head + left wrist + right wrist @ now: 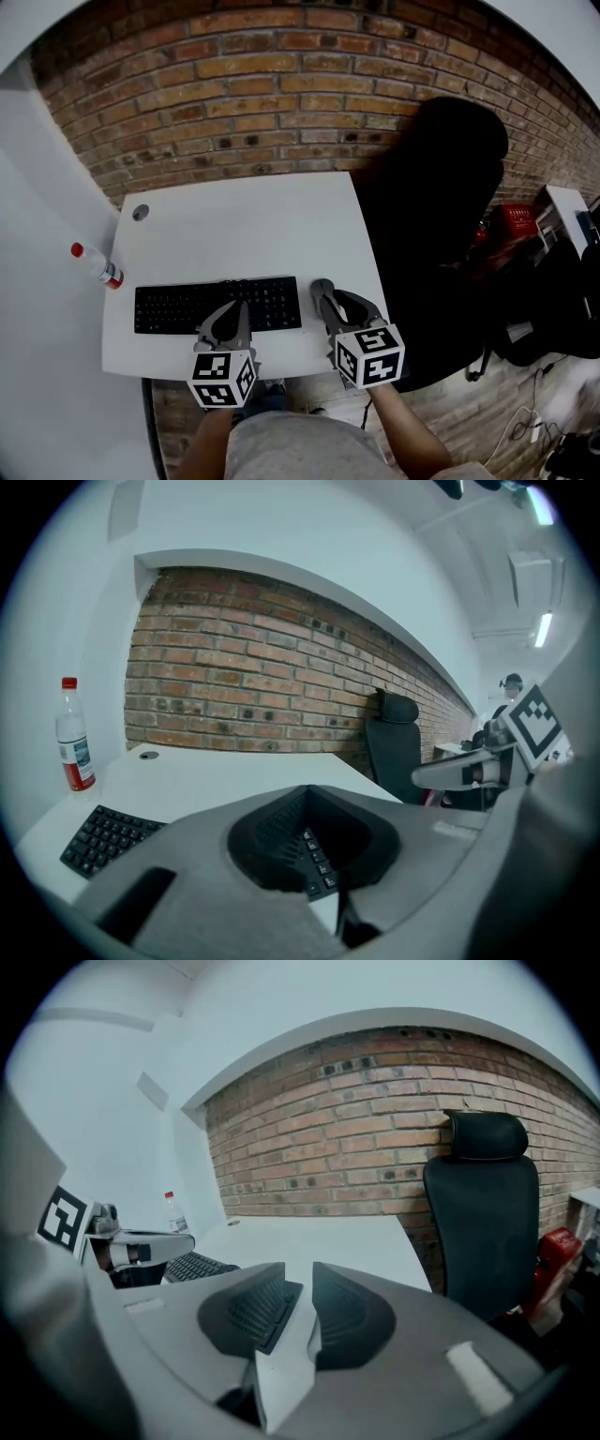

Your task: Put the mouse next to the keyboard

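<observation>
A black keyboard (217, 305) lies along the front of the white table (244, 225). I can make out no mouse in any view. My left gripper (234, 314) hovers over the keyboard's right half, and its keys show through the pads (272, 832). Its jaws look shut, with nothing in them. My right gripper (323, 291) is just past the keyboard's right end, low over the table. A narrow gap stands between its jaws (300, 1283), and only bare white table shows through it. Both grippers point toward the brick wall.
A clear bottle with a red cap (97, 265) stands at the table's left edge. A cable hole (141, 213) sits at the back left corner. A black office chair (431, 187) stands right of the table, with a red object (511, 223) behind it.
</observation>
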The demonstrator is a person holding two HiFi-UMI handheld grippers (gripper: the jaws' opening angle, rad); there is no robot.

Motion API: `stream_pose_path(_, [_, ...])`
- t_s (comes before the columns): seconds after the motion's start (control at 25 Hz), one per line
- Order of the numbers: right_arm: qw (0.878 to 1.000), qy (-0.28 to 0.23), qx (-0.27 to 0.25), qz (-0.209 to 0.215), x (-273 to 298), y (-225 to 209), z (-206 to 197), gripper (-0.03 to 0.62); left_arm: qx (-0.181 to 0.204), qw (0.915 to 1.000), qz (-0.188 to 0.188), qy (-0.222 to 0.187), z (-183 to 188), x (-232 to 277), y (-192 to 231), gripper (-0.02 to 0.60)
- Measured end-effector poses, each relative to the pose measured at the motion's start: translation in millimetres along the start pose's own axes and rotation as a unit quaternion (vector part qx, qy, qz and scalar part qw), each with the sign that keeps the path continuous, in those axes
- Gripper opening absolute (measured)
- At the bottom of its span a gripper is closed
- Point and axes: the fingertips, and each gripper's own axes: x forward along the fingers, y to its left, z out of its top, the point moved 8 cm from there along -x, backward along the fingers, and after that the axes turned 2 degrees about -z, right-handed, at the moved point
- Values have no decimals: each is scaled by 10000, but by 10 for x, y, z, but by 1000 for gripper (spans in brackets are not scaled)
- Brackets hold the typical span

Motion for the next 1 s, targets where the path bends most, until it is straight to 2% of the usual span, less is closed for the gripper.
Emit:
stream_pose_path(0.44, [9984, -479, -229, 202, -273, 112, 16, 54, 194, 9997, 27, -141, 24, -190, -158, -8])
stream_pose_path(0.56, [9974, -605, -287, 249, -321, 155, 31, 9, 215, 9997, 51, -121, 31, -248, -171, -8])
stream_pose_path(1.0, [9962, -676, -419, 349, -358, 224, 44, 9, 247, 9996, 25, -166, 30, -316, -223, -6])
